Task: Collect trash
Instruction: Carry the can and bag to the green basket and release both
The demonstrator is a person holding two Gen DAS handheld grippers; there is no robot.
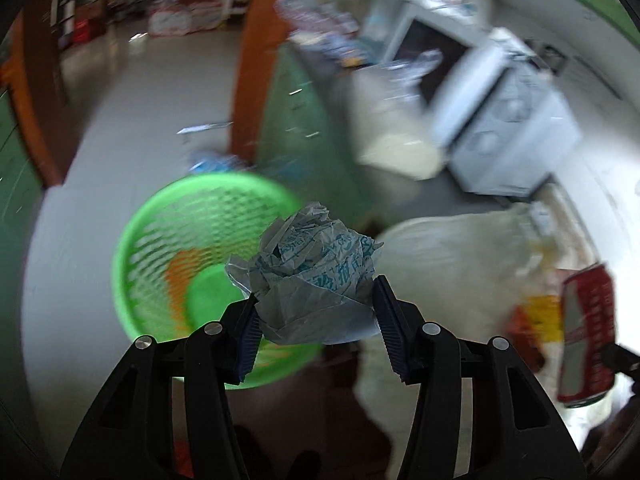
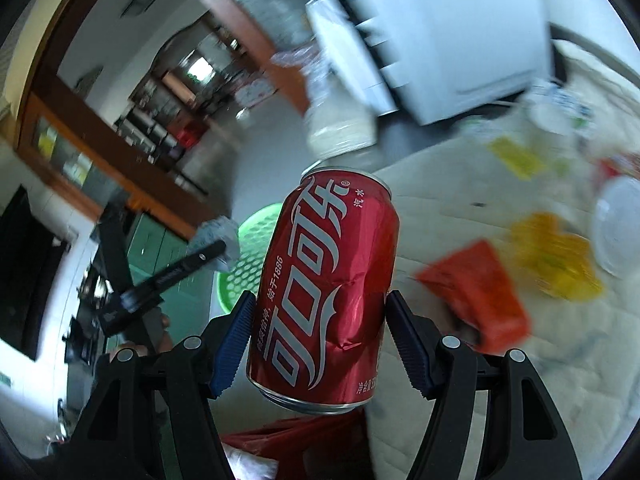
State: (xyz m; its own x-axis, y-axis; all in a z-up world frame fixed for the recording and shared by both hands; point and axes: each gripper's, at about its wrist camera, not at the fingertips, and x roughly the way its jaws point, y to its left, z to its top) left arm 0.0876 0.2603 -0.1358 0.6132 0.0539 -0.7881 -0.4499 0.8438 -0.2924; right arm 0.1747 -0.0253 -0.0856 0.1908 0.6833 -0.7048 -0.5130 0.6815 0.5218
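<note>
Your left claw [image 1: 316, 312] is clenched on the crumpled paper wad [image 1: 312, 276], light and springy; squeeze its bulk. Your right claw [image 2: 320, 340] grasps the dented red can [image 2: 324, 292] mid-body; thin, slippery walls. Beyond, the green basket [image 1: 160, 248] waits on the floor.

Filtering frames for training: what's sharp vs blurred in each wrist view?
Left wrist: crumpled paper in the left gripper is sharp; the green basket and the room smear with motion blur. Right wrist: red can in the right gripper is crisp, print readable; background streaked, edges fisheye-bent.
</note>
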